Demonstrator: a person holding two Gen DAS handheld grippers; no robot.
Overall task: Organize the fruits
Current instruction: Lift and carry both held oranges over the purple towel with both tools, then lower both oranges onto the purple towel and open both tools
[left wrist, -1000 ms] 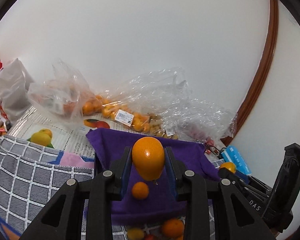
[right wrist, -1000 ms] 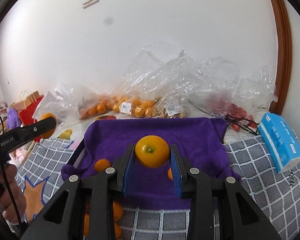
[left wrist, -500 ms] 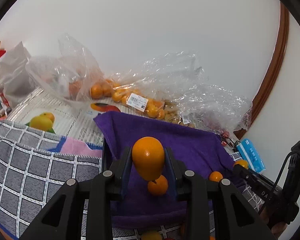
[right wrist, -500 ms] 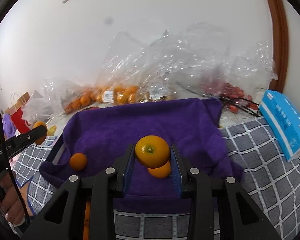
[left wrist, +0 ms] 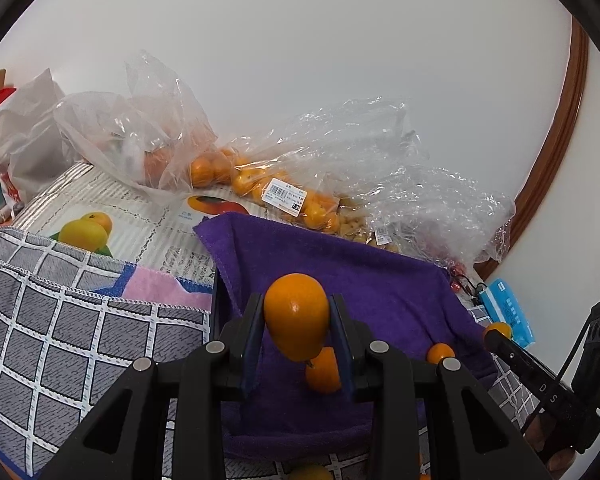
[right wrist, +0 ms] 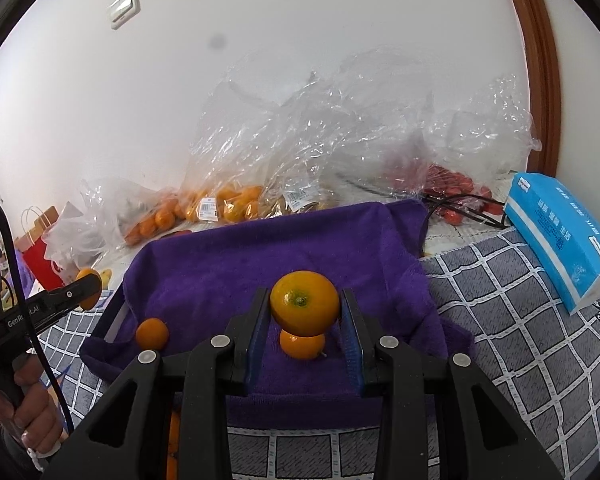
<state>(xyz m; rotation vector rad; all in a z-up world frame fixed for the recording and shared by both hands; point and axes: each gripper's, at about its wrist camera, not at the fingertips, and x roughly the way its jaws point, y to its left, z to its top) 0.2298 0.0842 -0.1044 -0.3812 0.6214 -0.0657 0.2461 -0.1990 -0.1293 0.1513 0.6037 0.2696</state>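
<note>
Both grippers are closed on fruit over the purple towel [right wrist: 260, 256], which lines a dark tray in the middle of each view.

Left gripper [left wrist: 296, 320]: jaws clamped on an egg-shaped orange [left wrist: 297, 315]. Its long axis runs roughly up-down in the frame, narrow end low. Pads press its flanks.

Right gripper [right wrist: 305, 312]: jaws clamped on a round orange [right wrist: 305, 308], green stem scar facing the camera.

Already lying on the towel: one small orange [right wrist: 302, 345] just below and behind the right gripper's fruit, and a second small orange [right wrist: 152, 333] near the towel's lower-left edge in the right wrist view. In the left wrist view a small fruit likewise sits straight under the held one.

Key relation: each held fruit hangs nearly in line with a fruit lying on the towel below it. Judgement: a straight release would likely drop fruit onto fruit and set one rolling; shifting sideways onto bare towel looks safer. Which hand is nearer the cloth I cannot tell.

Background, upper half of both frames: clear plastic bags [right wrist: 340, 140] of more oranges against the wall. Blue tissue pack [right wrist: 560, 236] at right, on the checked cloth [right wrist: 520, 340].
</note>
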